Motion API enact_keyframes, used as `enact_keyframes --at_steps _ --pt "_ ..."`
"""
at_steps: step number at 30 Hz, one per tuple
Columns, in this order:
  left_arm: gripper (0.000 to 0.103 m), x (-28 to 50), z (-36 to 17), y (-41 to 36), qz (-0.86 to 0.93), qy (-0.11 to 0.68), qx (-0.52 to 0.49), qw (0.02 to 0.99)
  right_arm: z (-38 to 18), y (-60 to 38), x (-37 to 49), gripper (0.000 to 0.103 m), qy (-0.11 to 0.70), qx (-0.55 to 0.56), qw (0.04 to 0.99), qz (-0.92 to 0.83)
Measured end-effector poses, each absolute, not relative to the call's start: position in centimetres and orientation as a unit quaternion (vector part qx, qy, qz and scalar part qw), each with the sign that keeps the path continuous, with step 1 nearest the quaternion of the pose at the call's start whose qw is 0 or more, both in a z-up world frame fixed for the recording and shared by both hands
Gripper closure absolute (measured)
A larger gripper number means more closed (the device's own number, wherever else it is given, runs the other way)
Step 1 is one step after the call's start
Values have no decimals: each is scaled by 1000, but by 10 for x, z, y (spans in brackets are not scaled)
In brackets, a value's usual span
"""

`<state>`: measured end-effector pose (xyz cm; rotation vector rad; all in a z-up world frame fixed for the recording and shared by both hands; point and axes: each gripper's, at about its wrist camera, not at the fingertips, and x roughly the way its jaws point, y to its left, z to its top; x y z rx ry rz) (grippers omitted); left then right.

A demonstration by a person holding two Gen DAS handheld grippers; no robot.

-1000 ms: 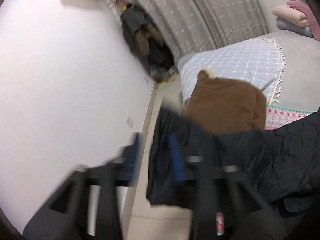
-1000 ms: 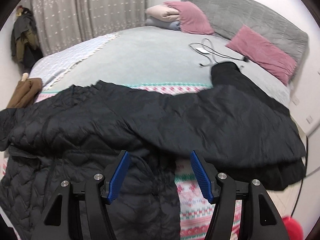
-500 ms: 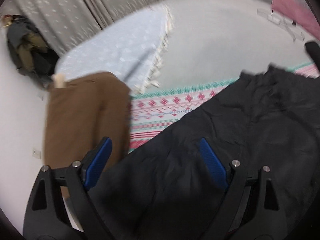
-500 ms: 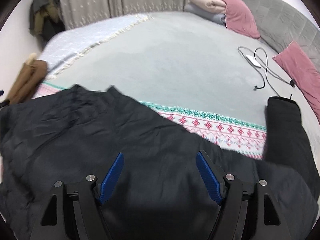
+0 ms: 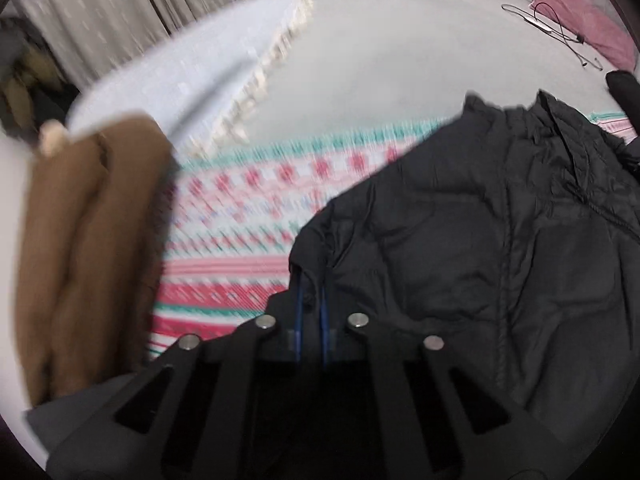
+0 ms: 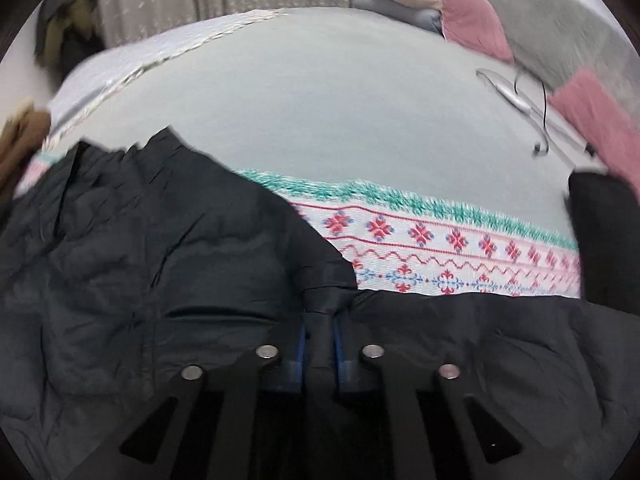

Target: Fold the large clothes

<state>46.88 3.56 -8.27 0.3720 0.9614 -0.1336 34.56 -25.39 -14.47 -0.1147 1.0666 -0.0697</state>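
Note:
A large black quilted jacket (image 5: 480, 240) lies spread on the bed over a red, white and green patterned blanket (image 5: 240, 216). My left gripper (image 5: 311, 308) is shut on a fold at the jacket's left edge. In the right wrist view the jacket (image 6: 160, 260) fills the left and bottom, and one black sleeve (image 6: 600, 232) lies at the right. My right gripper (image 6: 320, 320) is shut on a pinch of the jacket's edge next to the patterned blanket (image 6: 440, 256).
A folded brown garment (image 5: 88, 240) lies at the bed's left edge. A grey bedspread (image 6: 320, 100) covers the middle, with a light blue checked throw (image 5: 192, 80) behind. Pink pillows (image 6: 472, 12) and a cable (image 6: 528, 104) lie at the far right. Curtains hang behind.
Both grippers were open above the jacket half a second ago; both have now dropped down and closed on folds of the jacket's edge.

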Motion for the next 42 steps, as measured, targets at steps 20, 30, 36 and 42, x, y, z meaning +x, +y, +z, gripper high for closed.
enact_keyframes --at_steps 20,30,36,42 --pt "32 392 -10 26 -94 410 171 891 -51 -231 291 36 434 -51 899 -4" --pt "32 265 -33 19 -320 459 236 794 -71 -201 200 31 555 -69 792 243" --pt "35 259 -53 -2 -306 483 277 772 -100 -197 212 32 587 -117 767 232" --pt "72 255 -56 -5 -322 524 276 739 -119 -185 215 98 638 -144 710 261"
